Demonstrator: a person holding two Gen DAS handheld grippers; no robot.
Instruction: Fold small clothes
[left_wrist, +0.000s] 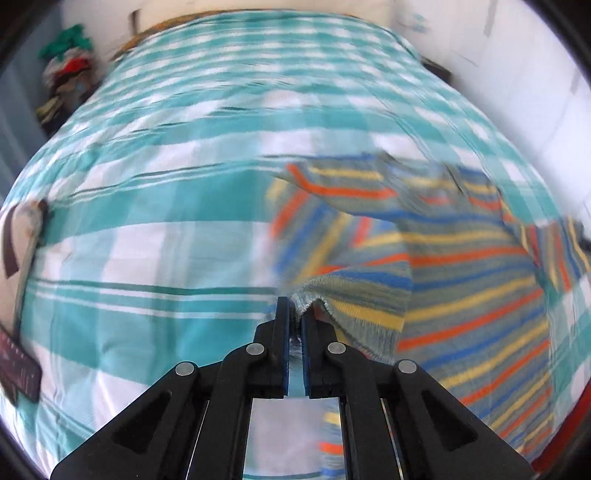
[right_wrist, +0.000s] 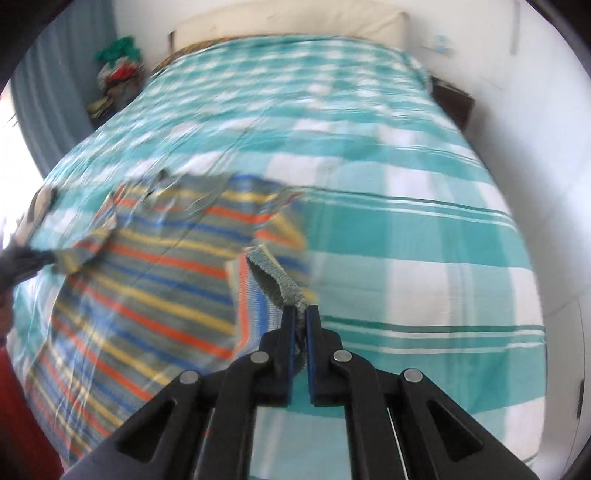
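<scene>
right gripper (right_wrist: 301, 314) clamped on ribbed hem of striped shirt (right_wrist: 155, 258) | shirt spread, blurred, over left side of checked bedspread (right_wrist: 406, 221) | clothes pile (right_wrist: 118, 77) beyond bed's far-left corner

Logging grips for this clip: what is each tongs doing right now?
Left tongs: closed on the shirt hem.
Right tongs: closed on the shirt hem too.
</scene>
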